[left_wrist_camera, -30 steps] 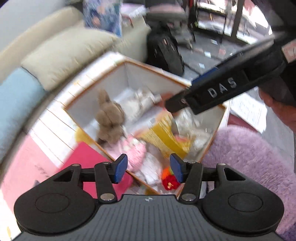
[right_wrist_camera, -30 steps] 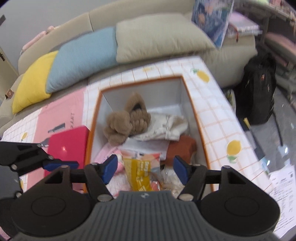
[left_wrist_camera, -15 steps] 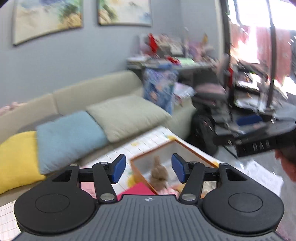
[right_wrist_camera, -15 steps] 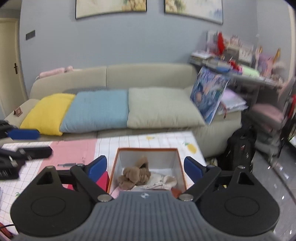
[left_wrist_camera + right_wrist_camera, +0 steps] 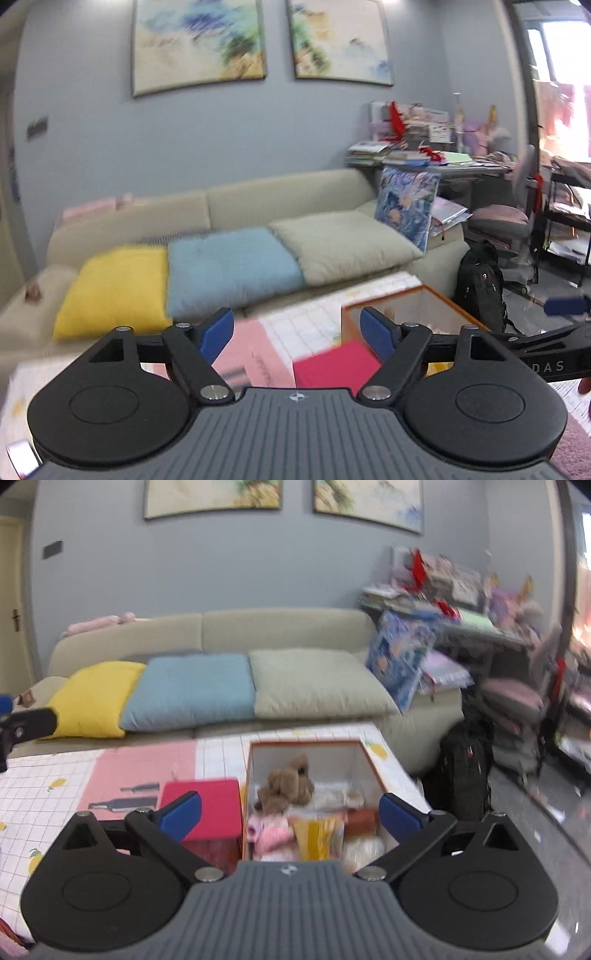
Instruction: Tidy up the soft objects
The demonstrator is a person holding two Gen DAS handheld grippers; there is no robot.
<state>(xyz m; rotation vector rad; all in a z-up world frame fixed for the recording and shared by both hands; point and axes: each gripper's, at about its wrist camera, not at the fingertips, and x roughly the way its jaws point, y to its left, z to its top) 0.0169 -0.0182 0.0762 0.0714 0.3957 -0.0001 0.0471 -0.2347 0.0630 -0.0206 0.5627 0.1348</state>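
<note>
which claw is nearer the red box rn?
Left, narrowly. The left claw hangs just above the red box; the right claw sits over the neighbouring toy bin.

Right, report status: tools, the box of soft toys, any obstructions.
Both tools, left and right, just opened, empty. Soft toys in the box. Nothing in the way.

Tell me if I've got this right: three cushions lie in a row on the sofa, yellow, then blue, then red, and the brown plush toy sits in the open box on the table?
Nearly. The third cushion is pale beige, not red, as the right wrist view shows. The rest holds: the yellow cushion and blue cushion lie beside it on the sofa, and the brown plush toy sits in the open box on the table.
</note>
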